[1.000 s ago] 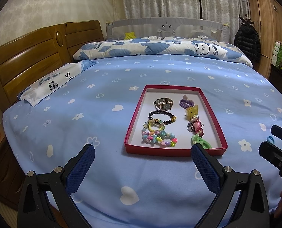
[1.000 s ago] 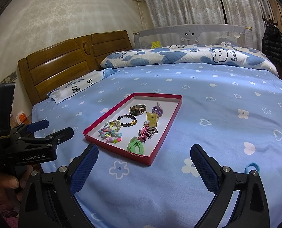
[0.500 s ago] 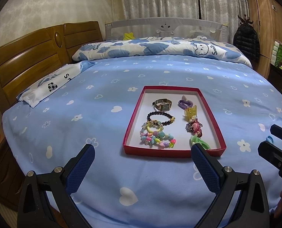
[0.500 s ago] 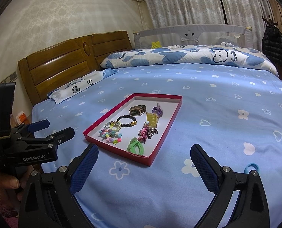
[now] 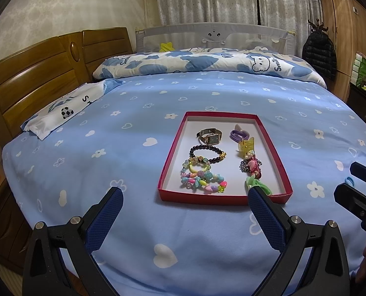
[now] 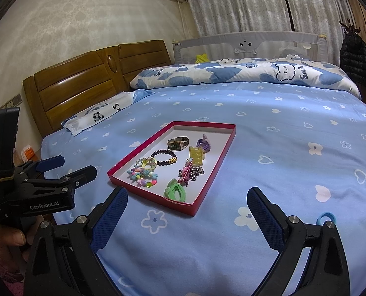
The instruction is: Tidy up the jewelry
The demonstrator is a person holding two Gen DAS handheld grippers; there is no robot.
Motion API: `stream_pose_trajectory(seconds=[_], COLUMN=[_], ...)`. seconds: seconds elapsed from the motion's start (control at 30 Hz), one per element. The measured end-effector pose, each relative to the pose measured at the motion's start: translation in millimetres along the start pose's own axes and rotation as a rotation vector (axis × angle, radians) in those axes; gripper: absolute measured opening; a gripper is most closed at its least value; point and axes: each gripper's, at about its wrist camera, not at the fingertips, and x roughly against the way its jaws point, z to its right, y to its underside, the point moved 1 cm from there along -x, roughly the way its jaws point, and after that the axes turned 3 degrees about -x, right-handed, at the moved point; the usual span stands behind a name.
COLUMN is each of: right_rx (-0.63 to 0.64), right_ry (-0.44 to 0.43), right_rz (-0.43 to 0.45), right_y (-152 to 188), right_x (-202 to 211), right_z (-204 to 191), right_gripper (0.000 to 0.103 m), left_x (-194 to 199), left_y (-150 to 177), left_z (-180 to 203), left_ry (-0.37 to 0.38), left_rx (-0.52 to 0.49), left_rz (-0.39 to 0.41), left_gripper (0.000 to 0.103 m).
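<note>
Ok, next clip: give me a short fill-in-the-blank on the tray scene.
1. The red tray rests on a blue ____.
2. The watch lies at the tray's ____ end from the cameras.
3. A blue hair tie lies ____ the tray.
4. Both grippers' jaws are ____.

Missing words: bedsheet; far; outside; open

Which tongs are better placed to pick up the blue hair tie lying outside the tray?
The right tongs, probably: the blue hair tie lies beside their right finger, while the left tongs face the red tray.
</note>
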Motion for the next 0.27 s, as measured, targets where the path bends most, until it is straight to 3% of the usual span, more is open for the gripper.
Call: stream_pose_trajectory(seconds=[0.27], right_rx=[-0.009], right_ry=[-0.002], right_rz=[-0.009], right_y=[-4.3], right_x=[-0.7], right_z=[2.8], right_gripper=[0.098], left_x=[-4.2], left_y=[-0.9], left_z=[5.3], left_ry=[0.012], left_rx=[0.000], left_rz=[-0.008], left_gripper=[0.102])
